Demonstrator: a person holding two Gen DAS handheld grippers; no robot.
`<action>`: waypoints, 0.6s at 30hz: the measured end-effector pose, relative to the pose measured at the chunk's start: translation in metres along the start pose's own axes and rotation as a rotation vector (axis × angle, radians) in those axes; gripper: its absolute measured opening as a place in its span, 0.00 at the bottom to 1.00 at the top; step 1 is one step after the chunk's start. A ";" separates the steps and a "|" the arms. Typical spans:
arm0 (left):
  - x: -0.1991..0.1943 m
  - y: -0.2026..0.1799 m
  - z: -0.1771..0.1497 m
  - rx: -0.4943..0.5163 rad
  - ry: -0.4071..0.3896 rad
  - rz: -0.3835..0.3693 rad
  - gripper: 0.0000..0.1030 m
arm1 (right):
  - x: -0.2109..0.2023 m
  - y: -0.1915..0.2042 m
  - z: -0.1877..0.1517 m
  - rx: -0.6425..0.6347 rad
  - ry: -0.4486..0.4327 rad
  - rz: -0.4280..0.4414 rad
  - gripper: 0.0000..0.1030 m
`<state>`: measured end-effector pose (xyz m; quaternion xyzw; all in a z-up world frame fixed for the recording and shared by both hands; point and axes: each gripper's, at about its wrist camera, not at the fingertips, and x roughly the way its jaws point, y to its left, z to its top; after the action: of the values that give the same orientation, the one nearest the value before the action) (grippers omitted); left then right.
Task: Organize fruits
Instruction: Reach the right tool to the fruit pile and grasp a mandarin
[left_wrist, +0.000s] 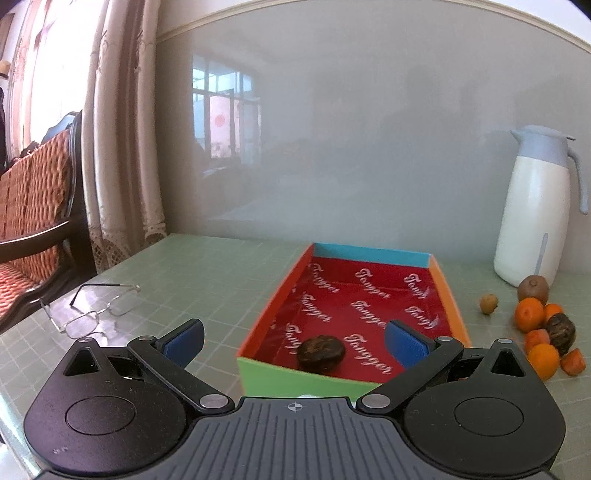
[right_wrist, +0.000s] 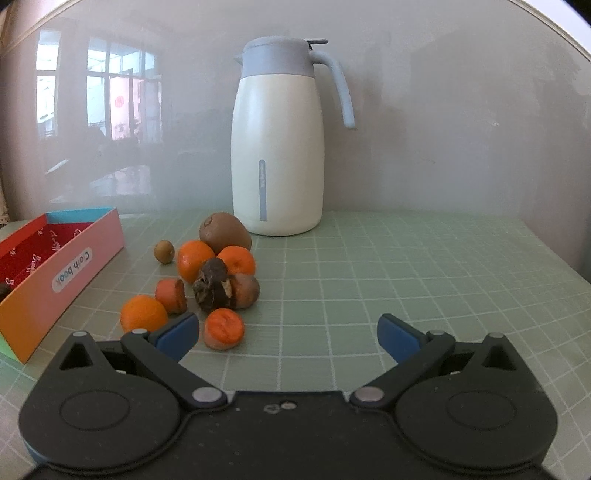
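**One dark fruit in the box, the rest heaped beside the jug**

The left gripper (left_wrist: 295, 341) is seen spread wide, its blue pads (left_wrist: 184, 341) standing apart with nothing pinched between them. It is held just before the near, green end of the open cardboard box (left_wrist: 452, 295), which is lined in red printed paper. A single dark, wrinkled fruit (left_wrist: 321, 356) lies inside the box, against its near end wall and clear of both pads.

The right gripper (right_wrist: 288, 338) is likewise spread, empty, and pointed slightly down at the green gridded table mat (right_wrist: 406, 277). Its left pad (right_wrist: 179, 338) is seen just beside a tangerine (right_wrist: 143, 314) and an orange carrot stub (right_wrist: 224, 328); whether either is touched cannot be told.

The remaining fruit is gathered in a loose heap between the box and the white thermos jug (right_wrist: 277, 147), which stands upright near the table's far edge by the wall. In the heap are found a kiwi (right_wrist: 224, 232) nearest the jug, two more tangerines (right_wrist: 195, 260) and (right_wrist: 236, 260), a second carrot stub (right_wrist: 171, 295), and a dark, shrivelled fruit (right_wrist: 214, 284) resting against a brown one (right_wrist: 246, 290). A small brown round fruit (right_wrist: 164, 252) lies a little apart, on the box side of the heap.

A pair of spectacles (left_wrist: 90, 308) is seen folded open toward the table's left edge, well apart from the box.
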<state>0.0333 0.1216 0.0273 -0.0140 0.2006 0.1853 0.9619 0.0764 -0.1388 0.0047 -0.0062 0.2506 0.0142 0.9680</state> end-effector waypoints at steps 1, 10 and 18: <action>0.001 0.002 -0.001 0.003 0.004 0.004 1.00 | 0.002 0.000 0.000 0.006 0.007 0.015 1.00; 0.003 0.028 -0.006 0.008 0.025 0.046 1.00 | 0.021 0.018 0.002 -0.023 0.070 0.027 0.86; 0.005 0.051 -0.010 -0.016 0.037 0.079 1.00 | 0.043 0.037 0.005 -0.081 0.148 0.038 0.59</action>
<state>0.0152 0.1702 0.0182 -0.0174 0.2173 0.2244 0.9498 0.1148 -0.1004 -0.0122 -0.0417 0.3208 0.0423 0.9453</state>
